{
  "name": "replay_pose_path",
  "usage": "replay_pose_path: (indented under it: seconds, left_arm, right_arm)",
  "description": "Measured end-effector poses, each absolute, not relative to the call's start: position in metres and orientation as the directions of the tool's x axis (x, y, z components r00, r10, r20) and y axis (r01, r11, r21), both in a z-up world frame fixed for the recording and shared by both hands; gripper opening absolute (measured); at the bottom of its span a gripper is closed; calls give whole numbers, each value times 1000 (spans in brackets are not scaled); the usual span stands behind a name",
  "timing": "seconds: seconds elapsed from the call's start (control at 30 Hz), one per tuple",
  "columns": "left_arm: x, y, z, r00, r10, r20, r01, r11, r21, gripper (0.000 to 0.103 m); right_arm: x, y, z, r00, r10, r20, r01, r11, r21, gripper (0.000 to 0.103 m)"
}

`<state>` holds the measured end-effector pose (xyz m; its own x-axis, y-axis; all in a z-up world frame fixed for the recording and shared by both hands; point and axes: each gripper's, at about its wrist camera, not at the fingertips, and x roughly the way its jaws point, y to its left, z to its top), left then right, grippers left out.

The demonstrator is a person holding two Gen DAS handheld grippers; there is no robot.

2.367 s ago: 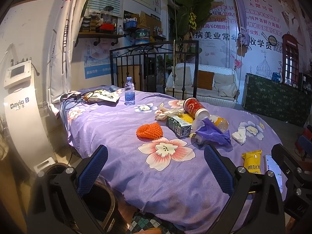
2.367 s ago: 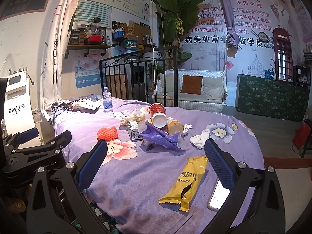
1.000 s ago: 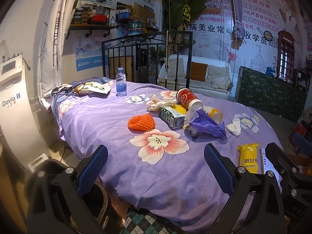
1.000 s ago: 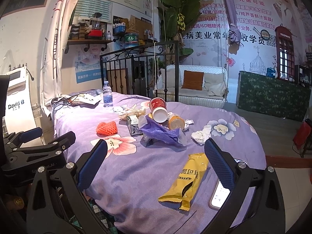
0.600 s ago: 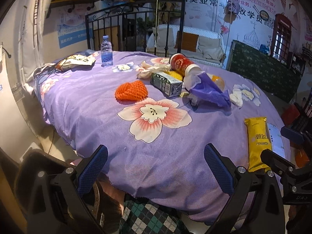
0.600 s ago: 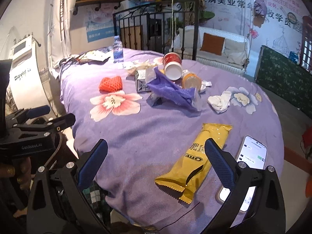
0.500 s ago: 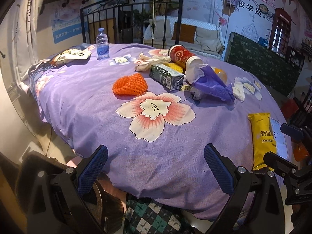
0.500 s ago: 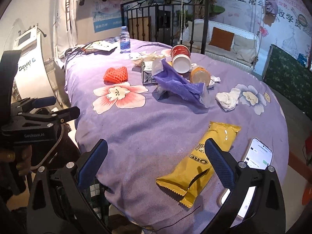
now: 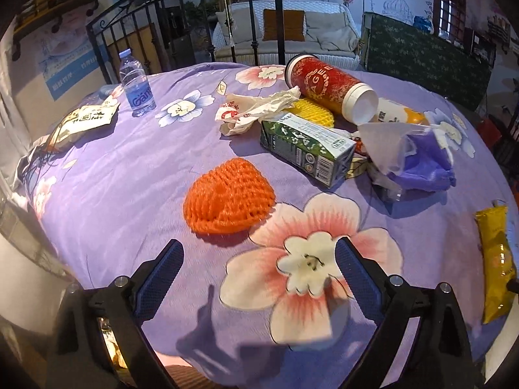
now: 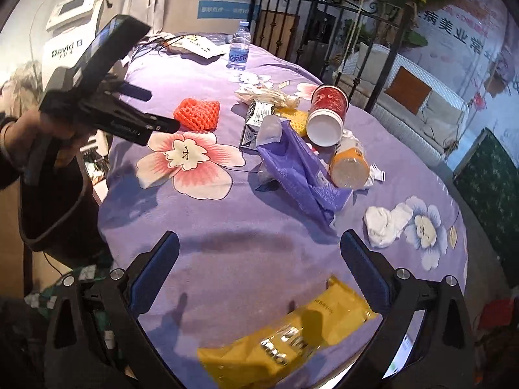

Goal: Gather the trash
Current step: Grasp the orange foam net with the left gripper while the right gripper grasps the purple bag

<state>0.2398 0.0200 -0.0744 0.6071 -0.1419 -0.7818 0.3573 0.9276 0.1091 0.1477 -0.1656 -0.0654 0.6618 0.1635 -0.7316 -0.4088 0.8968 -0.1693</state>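
Note:
Trash lies on a purple flowered tablecloth (image 9: 129, 168). An orange foam net (image 9: 227, 201) lies just ahead of my open, empty left gripper (image 9: 256, 253). Behind it are a green milk carton (image 9: 305, 149), a tipped red paper cup (image 9: 324, 84), crumpled wrappers (image 9: 253, 110), a yellow foam net (image 9: 311, 113), a purple bag (image 9: 418, 165) and a tipped orange bottle (image 10: 348, 162). My open, empty right gripper (image 10: 259, 246) hovers above a yellow snack packet (image 10: 285, 340). A white tissue wad (image 10: 386, 220) lies to its right.
A water bottle (image 9: 136, 87) stands at the far left beside a printed bag (image 9: 84, 120) and cables. A phone (image 10: 402, 353) lies at the near right edge. A black iron railing (image 9: 194, 26) stands behind the table. A dark bin (image 10: 55, 194) stands at the left.
Both grippers have moved forward and tilted down over the table. The left one is now close above the orange net, the right one over the yellow packet. Nothing was taken hold of.

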Motion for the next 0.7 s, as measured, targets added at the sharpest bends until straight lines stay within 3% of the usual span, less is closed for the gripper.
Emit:
replay_pose_path:
  seconds: [0.3,0.4,0.47,0.53,0.7]
  left_arm:
    - [298,16,-105,550,-70,-832,359,920,160,84]
    - [304,16,-113,534,-53,-844,348,923,163,75]
    - [305,17,-115,538,-63,-841,341,929,148,70]
    - [305,19,-113,543,-68,-837,323,937,133,58]
    - [304,25,-108,549,-82,-832,302,947,106,32]
  right_arm:
    - [215,-166,-92,669,53,-741,-465,808,-362,87]
    - [230,-165,-104,669,27,-743,-475,784,-400,73]
    - [236,-164,-112,665,10,-747,-480,771,-417,55]
    - [240,-167,-116,659,8,-752,-477,778,-409,35]
    - [237,-173,-111,655,66,-753,-485,801,-351,15]
